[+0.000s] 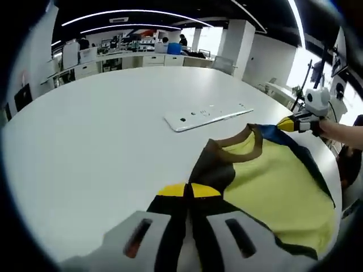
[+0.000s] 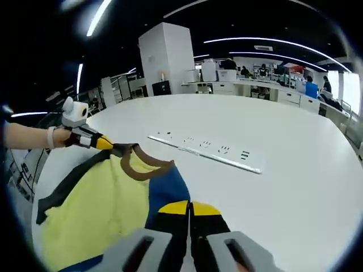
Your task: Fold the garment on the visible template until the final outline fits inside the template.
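While both grippers, left (image 1: 188, 192) and right (image 2: 189, 208), clamp the yellow shirt's (image 1: 278, 187) shoulders, spreading step; next: lay flat on table (image 1: 113, 130).

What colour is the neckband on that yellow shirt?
Brown: the neckband rings the yellow shirt. It shows best in the right gripper view.

The support surface is a large white table (image 1: 85, 147) with a rounded edge. A yellow garment (image 1: 272, 187) with a brown collar and dark trim lies on it. A flat white power strip panel (image 1: 207, 116) lies just beyond the collar.
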A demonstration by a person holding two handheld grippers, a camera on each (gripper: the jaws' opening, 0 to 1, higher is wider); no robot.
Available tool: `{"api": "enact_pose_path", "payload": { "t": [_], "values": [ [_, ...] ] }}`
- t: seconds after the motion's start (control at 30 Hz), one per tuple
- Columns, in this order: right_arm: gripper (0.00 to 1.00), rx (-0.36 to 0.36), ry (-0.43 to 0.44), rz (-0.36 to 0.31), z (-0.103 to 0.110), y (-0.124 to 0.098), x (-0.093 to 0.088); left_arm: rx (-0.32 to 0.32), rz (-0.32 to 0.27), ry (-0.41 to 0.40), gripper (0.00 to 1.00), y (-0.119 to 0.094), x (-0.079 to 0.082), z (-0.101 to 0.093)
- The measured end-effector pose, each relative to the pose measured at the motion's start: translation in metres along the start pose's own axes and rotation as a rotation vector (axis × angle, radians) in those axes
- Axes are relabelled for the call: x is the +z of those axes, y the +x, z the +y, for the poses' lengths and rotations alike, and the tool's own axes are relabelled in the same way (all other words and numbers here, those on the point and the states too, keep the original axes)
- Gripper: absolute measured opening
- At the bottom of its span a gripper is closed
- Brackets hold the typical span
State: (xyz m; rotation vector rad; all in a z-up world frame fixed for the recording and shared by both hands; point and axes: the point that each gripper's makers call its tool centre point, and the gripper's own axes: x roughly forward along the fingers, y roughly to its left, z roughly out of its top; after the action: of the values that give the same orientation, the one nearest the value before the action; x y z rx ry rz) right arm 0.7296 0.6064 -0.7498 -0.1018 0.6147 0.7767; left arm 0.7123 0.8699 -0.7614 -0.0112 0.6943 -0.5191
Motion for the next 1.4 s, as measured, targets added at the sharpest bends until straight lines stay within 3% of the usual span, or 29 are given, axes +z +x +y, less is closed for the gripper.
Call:
{"api": "enact_pose_path", "payload": {
  "t": [0.33, 0.4, 0.43, 0.5, 0.57, 0.63, 0.83, 0.93, 1.4],
  "values": [
    [0.00, 0.015, 0.024, 0.005, 0.003, 0.000, -0.004, 0.004, -0.016, 0.017, 0.00, 0.002, 0.001, -0.002],
    [0.00, 0.032, 0.030, -0.017, 0.008, -0.002, -0.002, 0.000, -0.020, 0.022, 0.04, 0.001, 0.003, -0.003],
    [0.02, 0.031, 0.027, -0.080, 0.010, -0.003, 0.007, 0.004, -0.023, 0.029, 0.10, 0.001, 0.004, -0.003],
    [0.18, 0.041, 0.049, -0.088, 0.013, -0.006, 0.008, 0.008, -0.034, 0.079, 0.21, -0.001, 0.007, -0.004],
    [0.34, 0.052, 0.051, -0.104, 0.016, -0.009, 0.010, 0.006, -0.037, 0.054, 0.40, -0.002, 0.009, -0.005],
    [0.46, 0.053, 0.047, -0.116, 0.018, -0.010, 0.011, -0.032, -0.052, 0.023, 0.50, -0.005, 0.013, -0.013],
    [0.70, 0.062, 0.041, -0.112, 0.026, -0.019, 0.008, -0.070, -0.044, 0.035, 0.76, -0.012, 0.013, -0.026],
    [0.72, 0.058, 0.017, -0.098, 0.028, -0.023, 0.004, -0.093, -0.041, 0.052, 0.89, -0.017, 0.015, -0.034],
    [0.70, 0.048, -0.007, -0.115, 0.039, -0.055, 0.015, -0.139, -0.061, 0.098, 0.88, -0.056, 0.027, -0.057]
  ]
}}
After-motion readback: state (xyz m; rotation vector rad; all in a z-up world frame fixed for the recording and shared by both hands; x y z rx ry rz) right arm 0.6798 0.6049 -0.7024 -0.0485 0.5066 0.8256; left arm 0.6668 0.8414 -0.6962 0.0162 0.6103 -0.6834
